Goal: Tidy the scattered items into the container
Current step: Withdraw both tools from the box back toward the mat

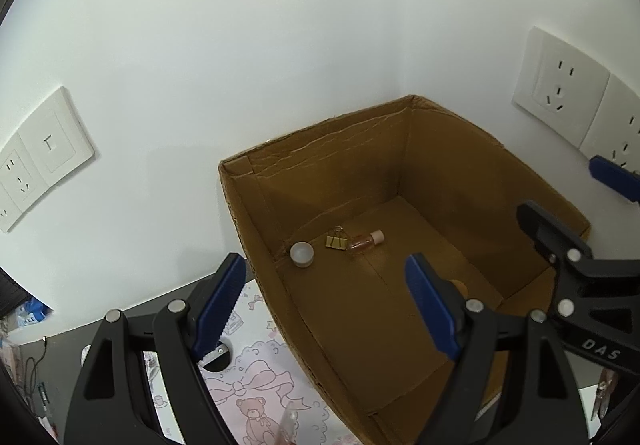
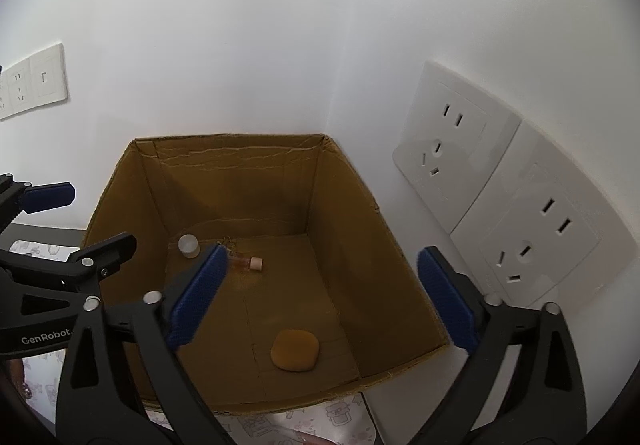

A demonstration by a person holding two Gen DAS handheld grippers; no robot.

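Cardboard box, brown, 1 only, open top, set in a corner where two white walls meet. Box stands on a mat w/ pink bear-and-bow print.

Count inside the box, 4 items on the floor:
- 1 small white cap-like cylinder, far left corner of the floor, close to the wall.
- 1 gold binder clip, just beside the cap; in the right wrist view mostly hidden behind a finger.
- 1 small clear bottle w/ pale stopper, lying on its side, touching or nearly touching the clip.
- 1 tan rounded pad, sponge-like, near the front wall, well apart from the other three. In the left wrist view only a sliver shows behind a finger.

Wall sockets: 2 plates on the right wall, another group on the left wall.

Claws, 2:
- Left gripper: jaws spread wide, blue pads apart, nothing between them. One finger hangs outside the box's left wall over the mat, the other over the box interior. Touches nothing as far as seen.
- Right gripper: jaws spread very wide, nothing gripped, pads clear of everything. Hangs above the box opening, pad on the floor below between the fingers' line of sight.

Outside the box: a round black object on the mat by the left gripper, partly hidden, can't ID.
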